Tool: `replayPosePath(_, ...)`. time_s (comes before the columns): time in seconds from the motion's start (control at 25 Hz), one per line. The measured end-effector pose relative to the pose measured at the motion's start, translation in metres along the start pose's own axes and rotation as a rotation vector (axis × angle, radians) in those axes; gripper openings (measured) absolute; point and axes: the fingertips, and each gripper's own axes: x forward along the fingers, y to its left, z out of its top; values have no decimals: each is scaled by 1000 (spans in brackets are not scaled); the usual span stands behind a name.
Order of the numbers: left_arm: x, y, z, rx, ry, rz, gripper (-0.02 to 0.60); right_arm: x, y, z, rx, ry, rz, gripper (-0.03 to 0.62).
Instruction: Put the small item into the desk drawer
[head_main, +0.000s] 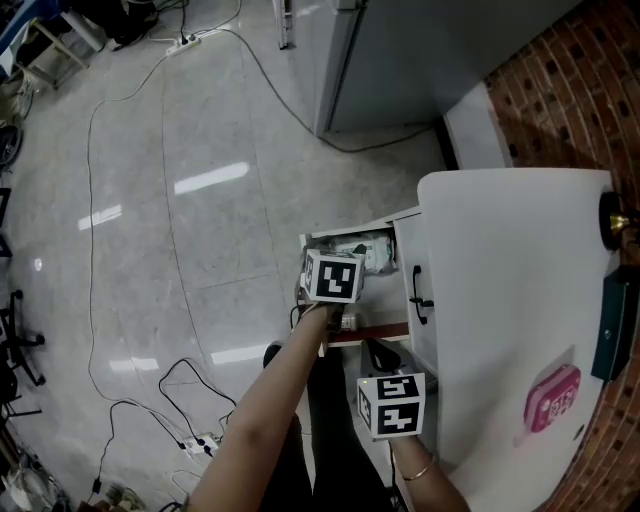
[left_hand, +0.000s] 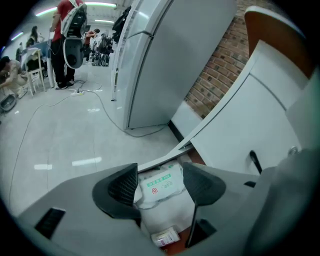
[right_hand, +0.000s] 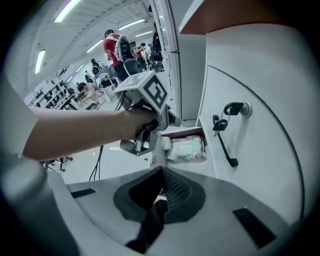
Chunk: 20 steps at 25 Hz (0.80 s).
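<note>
Looking along the left gripper, we find its jaws standing wide apart with nothing pressed between them. They hang over the open drawer, which is pulled out from the white bench.

The small box lies on the drawer's floor at the lower centre of the left gripper view, below the jaws and clear of both pads. It carries some print, but we cannot read it at this size.

Further back in the drawer, framed between the two jaws, sits a soft white packet. It has a green label strip and a small red round logo. We cannot make out the wording on the label.

The right gripper is at the lower centre of the head view, beside the bench front. Its jaws are closed together with nothing in them.

In the right gripper view a black handle sits on the bench's front panel at the right of the frame. A bunch of keys hangs at the lock above it.

On the bench top, at the lower right of the head view, we see a pink case whose lettering is too small to read.

Each gripper's cube shows bold black-and-white square markers.
</note>
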Motion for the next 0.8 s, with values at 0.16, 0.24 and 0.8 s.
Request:
replayPosePath(0.16,-44,1,11,-32,-78,-43,292,-14,12,7,-10,-34,0,8)
replayPosePath(0.24,-69,2,14,-40,-108,-52,277,-23,17,11,-15,-49,-2,8)
replayPosePath(0.8,-249,15,22,-84,-287,-78,198,-96,72,53,-38,-209,-16,8)
